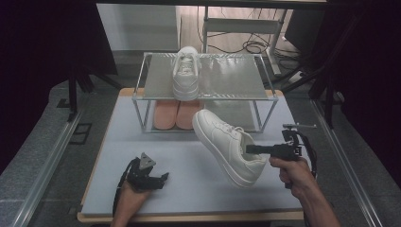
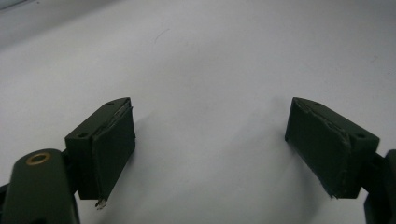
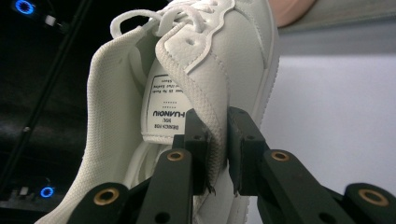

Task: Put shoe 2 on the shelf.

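sneaker [image 1: 230,144] tilted, right claw [image 1: 249,149] pinching collar

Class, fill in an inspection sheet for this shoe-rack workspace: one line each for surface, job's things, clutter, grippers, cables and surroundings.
Surface: pale grey table top, bare in front of the rack.
Job's things: white sneaker held tilted above the table; its mate on the top shelf of the metal rack; pink pair of shoes on the shelf beneath.
Clutter: nothing seen.
Grippers: right gripper clamped on the sneaker's collar; left gripper open, low over the table, holding nothing.
Cables: black cable trailing from the left gripper; loose cables on the floor behind the rack.
Surroundings: dark curtains on both sides.
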A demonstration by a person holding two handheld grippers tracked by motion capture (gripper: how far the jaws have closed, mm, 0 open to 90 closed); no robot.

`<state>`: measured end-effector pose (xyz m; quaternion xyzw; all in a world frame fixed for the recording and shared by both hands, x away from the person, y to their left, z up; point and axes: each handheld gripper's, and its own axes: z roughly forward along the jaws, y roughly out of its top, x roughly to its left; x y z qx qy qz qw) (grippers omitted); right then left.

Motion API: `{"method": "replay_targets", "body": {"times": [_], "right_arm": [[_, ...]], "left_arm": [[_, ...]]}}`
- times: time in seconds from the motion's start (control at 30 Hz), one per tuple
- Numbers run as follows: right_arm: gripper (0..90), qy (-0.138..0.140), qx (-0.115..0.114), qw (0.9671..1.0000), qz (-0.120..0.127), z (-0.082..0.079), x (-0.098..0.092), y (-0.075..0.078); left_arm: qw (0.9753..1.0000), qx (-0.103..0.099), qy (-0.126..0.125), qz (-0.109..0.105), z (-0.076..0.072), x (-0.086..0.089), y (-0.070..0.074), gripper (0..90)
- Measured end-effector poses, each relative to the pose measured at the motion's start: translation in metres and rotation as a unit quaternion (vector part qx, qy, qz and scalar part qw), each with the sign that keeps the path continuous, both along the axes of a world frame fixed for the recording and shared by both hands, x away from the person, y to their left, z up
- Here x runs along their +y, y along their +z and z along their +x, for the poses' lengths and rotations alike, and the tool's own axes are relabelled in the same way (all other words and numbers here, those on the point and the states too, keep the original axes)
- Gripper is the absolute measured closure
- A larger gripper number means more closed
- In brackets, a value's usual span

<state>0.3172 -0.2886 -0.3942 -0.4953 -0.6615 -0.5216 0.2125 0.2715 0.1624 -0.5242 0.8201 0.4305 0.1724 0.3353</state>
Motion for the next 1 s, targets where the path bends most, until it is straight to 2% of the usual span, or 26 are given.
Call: {"method": "replay_targets", "body": {"times": [0.57,0.73,1.0], "right_arm": [[79.9,-0.028,-0.016,0.9985,0.045,-0.003,-0.02,0.037],[80.0,-0.044,-0.02,0.9973,0.055,0.001,-0.023,0.046],[79.9,-0.069,-0.022,0.9945,0.075,0.014,-0.02,0.054]], "left_arm": [[1.0,0.001,0.0,0.0,0.0,0.0,0.0,16.0],[1.0,0.001,0.0,0.0,0.0,0.0,0.0,16.0],[1.0,0.001,0.0,-0.001,0.0,0.0,0.0,16.0]]}}
